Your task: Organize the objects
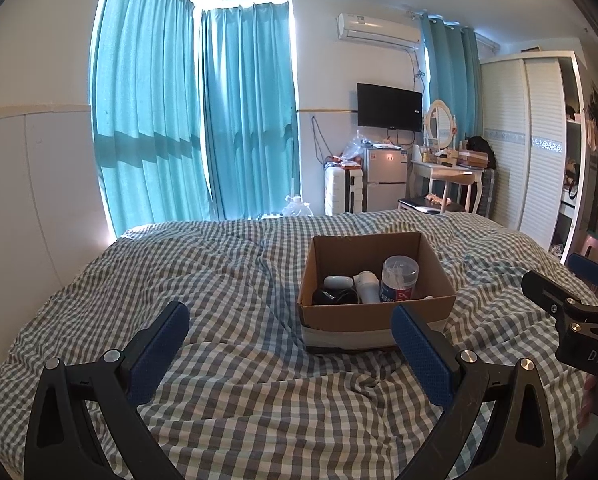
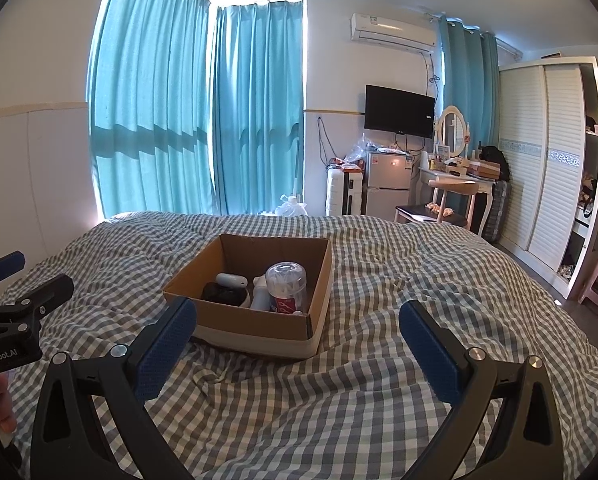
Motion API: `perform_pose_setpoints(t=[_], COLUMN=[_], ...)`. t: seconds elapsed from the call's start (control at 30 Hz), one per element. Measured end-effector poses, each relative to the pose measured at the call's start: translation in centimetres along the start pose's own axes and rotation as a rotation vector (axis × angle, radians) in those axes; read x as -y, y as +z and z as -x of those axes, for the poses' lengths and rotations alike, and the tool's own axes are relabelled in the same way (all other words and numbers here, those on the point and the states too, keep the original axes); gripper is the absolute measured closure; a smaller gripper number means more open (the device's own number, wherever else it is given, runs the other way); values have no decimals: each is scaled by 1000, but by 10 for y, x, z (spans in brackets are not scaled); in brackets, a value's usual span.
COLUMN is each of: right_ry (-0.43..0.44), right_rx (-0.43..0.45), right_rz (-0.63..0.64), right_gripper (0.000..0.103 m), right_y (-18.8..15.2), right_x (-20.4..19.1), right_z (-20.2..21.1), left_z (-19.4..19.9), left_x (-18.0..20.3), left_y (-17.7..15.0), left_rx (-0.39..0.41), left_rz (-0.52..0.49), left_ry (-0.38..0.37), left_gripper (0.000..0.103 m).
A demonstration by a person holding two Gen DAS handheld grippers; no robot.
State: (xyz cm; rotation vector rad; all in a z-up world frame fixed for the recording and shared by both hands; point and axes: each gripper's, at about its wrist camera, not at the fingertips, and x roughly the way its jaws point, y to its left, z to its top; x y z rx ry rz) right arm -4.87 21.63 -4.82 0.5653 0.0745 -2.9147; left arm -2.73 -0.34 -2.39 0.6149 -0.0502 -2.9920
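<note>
A bed (image 1: 227,280) with a checked cover carries an open cardboard box (image 1: 375,316). Inside the box sit a clear tub (image 1: 398,280), a white bottle (image 1: 368,286), a white case (image 1: 337,281) and a black pouch (image 1: 333,297). The left gripper (image 1: 291,340) and the right gripper (image 2: 299,334) hover before the box, jaws wide apart, holding nothing.

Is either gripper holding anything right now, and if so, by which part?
Nothing is held. The left gripper and right gripper both have jaws wide open above the checked bedspread, short of the cardboard box.
</note>
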Motion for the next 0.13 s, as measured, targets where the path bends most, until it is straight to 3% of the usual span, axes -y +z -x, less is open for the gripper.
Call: perform_pose_setpoints(t=[0.13], right_ry=[2], right_rx=[-1], right_rz=[0], right_gripper=[1], right_y=[-1], right_x=[0], right_z=[0], left_z=[2], left_x=[0], left_y=[0], left_rx=[12], left_rz=[-7], left_ry=[13], left_gripper=[0])
